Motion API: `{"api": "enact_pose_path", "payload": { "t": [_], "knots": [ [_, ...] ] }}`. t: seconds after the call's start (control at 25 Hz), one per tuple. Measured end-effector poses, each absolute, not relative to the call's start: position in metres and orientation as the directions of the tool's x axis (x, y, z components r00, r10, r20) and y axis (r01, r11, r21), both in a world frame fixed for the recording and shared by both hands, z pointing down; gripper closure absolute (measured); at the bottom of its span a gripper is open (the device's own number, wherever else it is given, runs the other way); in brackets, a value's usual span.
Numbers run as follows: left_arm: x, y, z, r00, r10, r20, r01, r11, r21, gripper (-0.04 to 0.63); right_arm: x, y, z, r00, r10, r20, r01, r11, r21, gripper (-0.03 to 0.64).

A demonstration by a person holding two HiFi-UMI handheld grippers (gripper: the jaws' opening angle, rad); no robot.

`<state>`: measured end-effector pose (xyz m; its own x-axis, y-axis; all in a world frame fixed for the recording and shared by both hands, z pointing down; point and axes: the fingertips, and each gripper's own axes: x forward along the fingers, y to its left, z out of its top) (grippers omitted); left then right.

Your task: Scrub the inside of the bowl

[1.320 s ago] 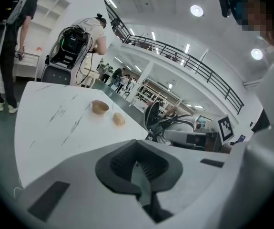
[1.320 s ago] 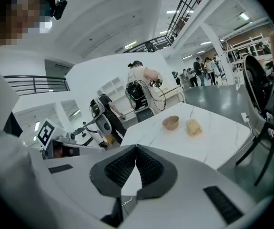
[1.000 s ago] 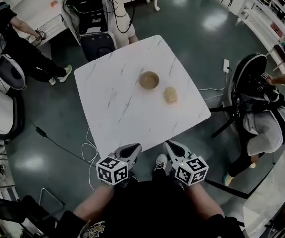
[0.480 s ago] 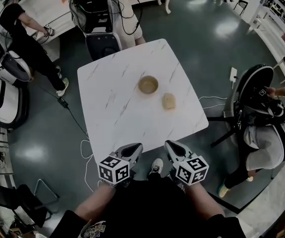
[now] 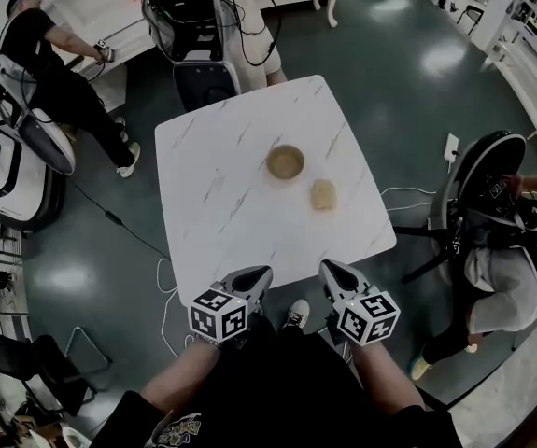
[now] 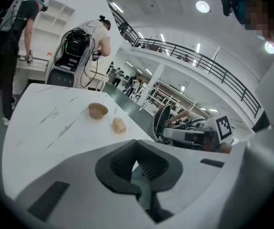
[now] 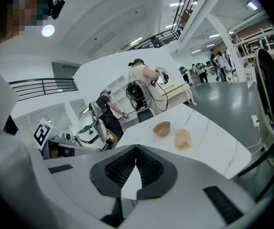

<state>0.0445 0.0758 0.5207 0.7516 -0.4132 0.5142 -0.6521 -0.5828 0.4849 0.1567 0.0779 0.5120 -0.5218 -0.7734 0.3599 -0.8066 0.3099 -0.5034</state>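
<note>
A small tan bowl (image 5: pixel 285 162) stands upright near the middle of the white marble table (image 5: pixel 212 203); a tan sponge (image 5: pixel 323 194) lies just to its right and nearer me. Both also show in the left gripper view as bowl (image 6: pixel 98 110) and sponge (image 6: pixel 119 125), and in the right gripper view as bowl (image 7: pixel 162 128) and sponge (image 7: pixel 183 139). My left gripper (image 5: pixel 255 276) and right gripper (image 5: pixel 331 271) hover side by side at the table's near edge, well short of the bowl. Both are shut with nothing between their jaws.
Several people work around the table: one at the far left by a white counter (image 5: pixel 91 21), one at the back behind a black machine (image 5: pixel 189 17), one at the right by a round black chair (image 5: pixel 487 189). Cables (image 5: pixel 119 227) run across the dark floor.
The head view has shifted slightly, so the table and bowl sit a little further right and lower. Both grippers stay shut at the near edge.
</note>
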Motion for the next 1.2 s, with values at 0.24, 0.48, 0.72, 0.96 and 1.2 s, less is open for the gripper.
{"api": "enact_pose_path", "payload": {
  "t": [0.24, 0.48, 0.72, 0.96, 1.2],
  "knots": [
    [0.035, 0.056, 0.525, 0.742, -0.425, 0.518, -0.664, -0.572, 0.482, 0.589, 0.157, 0.069, 0.516, -0.499, -0.778, 0.381, -0.820, 0.282, -0.497, 0.595],
    [0.020, 0.029, 0.530, 0.743, -0.406, 0.532, -0.659, -0.579, 0.479, 0.589, 0.153, 0.055, 0.512, -0.442, -0.800, 0.406, -0.846, 0.221, -0.484, 0.595],
    [0.005, -0.002, 0.532, 0.761, -0.363, 0.537, -0.629, -0.616, 0.474, 0.589, 0.142, 0.033, 0.508, -0.369, -0.827, 0.424, -0.879, 0.162, -0.449, 0.595],
    [-0.009, -0.026, 0.542, 0.769, -0.340, 0.542, -0.615, -0.624, 0.481, 0.589, 0.133, 0.018, 0.505, -0.294, -0.848, 0.442, -0.908, 0.104, -0.406, 0.597],
    [-0.014, -0.059, 0.555, 0.782, -0.328, 0.530, -0.601, -0.620, 0.504, 0.589, 0.131, 0.003, 0.504, -0.216, -0.866, 0.451, -0.940, 0.058, -0.337, 0.595]
  ]
}}
